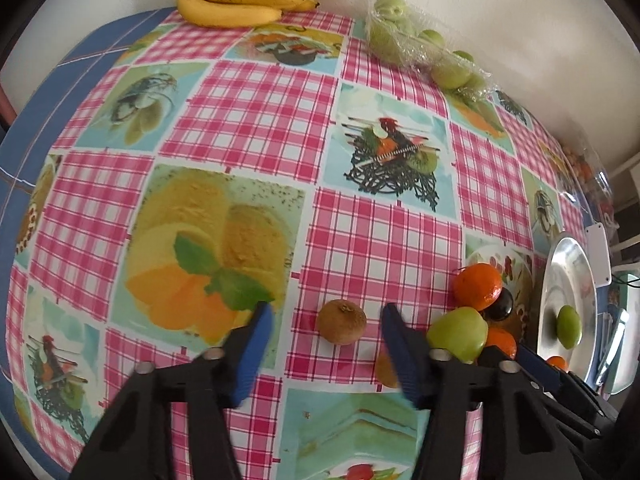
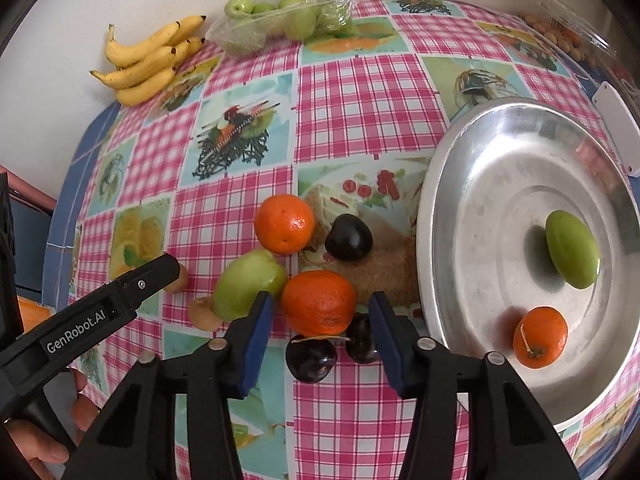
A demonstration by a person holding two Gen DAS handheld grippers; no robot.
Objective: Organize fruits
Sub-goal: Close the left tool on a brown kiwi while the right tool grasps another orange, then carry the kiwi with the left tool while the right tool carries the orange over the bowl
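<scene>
A: How is the left hand-held gripper (image 1: 326,338) standing?

B: Low over the bench (image 1: 256,112), fingers pointing forward and spread wide. A brown kiwi (image 1: 341,322) lies on the cloth in the gap between the blue pads (image 1: 256,354), touching neither. From the right wrist view, that gripper reaches in from the left, and a second kiwi (image 2: 204,314) lies just beside a green apple (image 2: 250,288).

A: And the right hand-held gripper (image 2: 320,336)?

B: Also wide open, held low, holding nothing. An orange (image 2: 318,302) sits between its fingertips, with two dark plums (image 2: 311,358) just under it, nearer the camera.

A: Where is the rest of the fruit?

B: Another orange (image 2: 285,223) and a plum (image 2: 348,237) lie past that cluster. The metal tray (image 2: 480,152) at the bench's right edge holds a green fruit (image 2: 572,249) and a small orange (image 2: 540,337), apart from each other. Bananas (image 2: 146,60) and a clear tub of green apples (image 2: 284,20) stand along the far edge by the wall.
</scene>
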